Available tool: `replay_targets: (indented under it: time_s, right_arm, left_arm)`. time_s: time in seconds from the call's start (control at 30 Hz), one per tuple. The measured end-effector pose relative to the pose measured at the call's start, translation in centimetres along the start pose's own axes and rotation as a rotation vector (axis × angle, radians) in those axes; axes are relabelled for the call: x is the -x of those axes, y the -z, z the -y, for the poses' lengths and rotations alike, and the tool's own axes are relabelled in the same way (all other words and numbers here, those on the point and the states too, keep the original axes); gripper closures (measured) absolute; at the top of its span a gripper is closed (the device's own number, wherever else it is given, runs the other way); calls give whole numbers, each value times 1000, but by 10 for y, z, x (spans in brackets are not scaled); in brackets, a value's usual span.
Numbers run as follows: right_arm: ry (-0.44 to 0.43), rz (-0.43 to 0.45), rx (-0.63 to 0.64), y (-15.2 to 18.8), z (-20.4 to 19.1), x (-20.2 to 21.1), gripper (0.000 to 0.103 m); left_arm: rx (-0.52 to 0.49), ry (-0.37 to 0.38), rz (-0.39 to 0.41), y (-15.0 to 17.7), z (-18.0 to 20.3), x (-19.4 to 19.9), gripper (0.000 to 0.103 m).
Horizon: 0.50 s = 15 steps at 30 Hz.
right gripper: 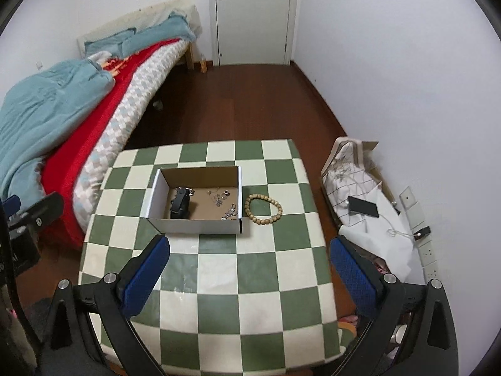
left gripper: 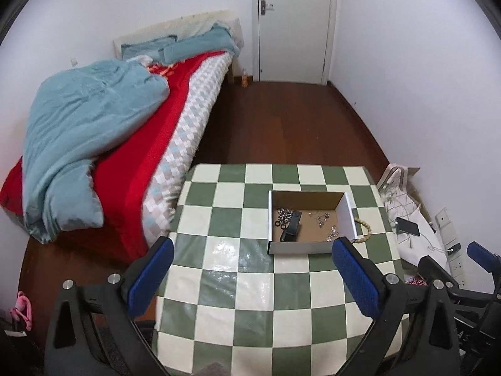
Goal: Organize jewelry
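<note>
An open cardboard box (right gripper: pixel 194 224) (left gripper: pixel 299 248) stands on the green-and-white checked table (right gripper: pixel 219 285) (left gripper: pixel 238 285). Inside lie a black item (right gripper: pixel 180 205) (left gripper: pixel 291 226), a silver chain (left gripper: pixel 283 213) and small silver pieces (right gripper: pixel 224 202) (left gripper: pixel 325 224). A wooden bead bracelet (right gripper: pixel 263 208) (left gripper: pixel 364 230) lies on the table just right of the box. My left gripper (left gripper: pixel 253 277) is open and empty, above the table in front of the box. My right gripper (right gripper: pixel 250 277) is open and empty, in front of the box and bracelet.
A bed (left gripper: pixel 103 144) with a blue quilt and red sheet runs along the table's left side. A phone (right gripper: pixel 363 206) and a cable lie on white cloth on the floor at the right. A white door (left gripper: pixel 294 25) stands at the back beyond the wooden floor.
</note>
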State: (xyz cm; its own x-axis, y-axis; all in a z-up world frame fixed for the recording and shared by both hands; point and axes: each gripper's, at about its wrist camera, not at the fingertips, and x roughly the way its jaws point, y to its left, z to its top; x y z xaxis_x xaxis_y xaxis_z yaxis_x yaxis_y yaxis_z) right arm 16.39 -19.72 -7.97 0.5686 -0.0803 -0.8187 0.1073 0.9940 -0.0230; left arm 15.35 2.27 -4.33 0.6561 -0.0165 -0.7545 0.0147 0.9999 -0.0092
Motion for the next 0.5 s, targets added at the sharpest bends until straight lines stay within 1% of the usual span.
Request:
replay_targets:
  time_s: [0.07,0.2,0.37,0.5]
  right_arm:
    - [-3,17,-2,3,2,21,0]
    - [-6,37,-1,2,5,56,0]
    - [-9,34,2,-13,5,86,0]
    - [-4,53,27,-28,0,99,0]
  left_arm:
    - [3,7,15,0,-1,16,0]
    - [12,-4,14,-3,-6,42,0]
    - [48,-3,-8,-12,-14,55,0]
    - [47,-14,2,-20,-16,61,0]
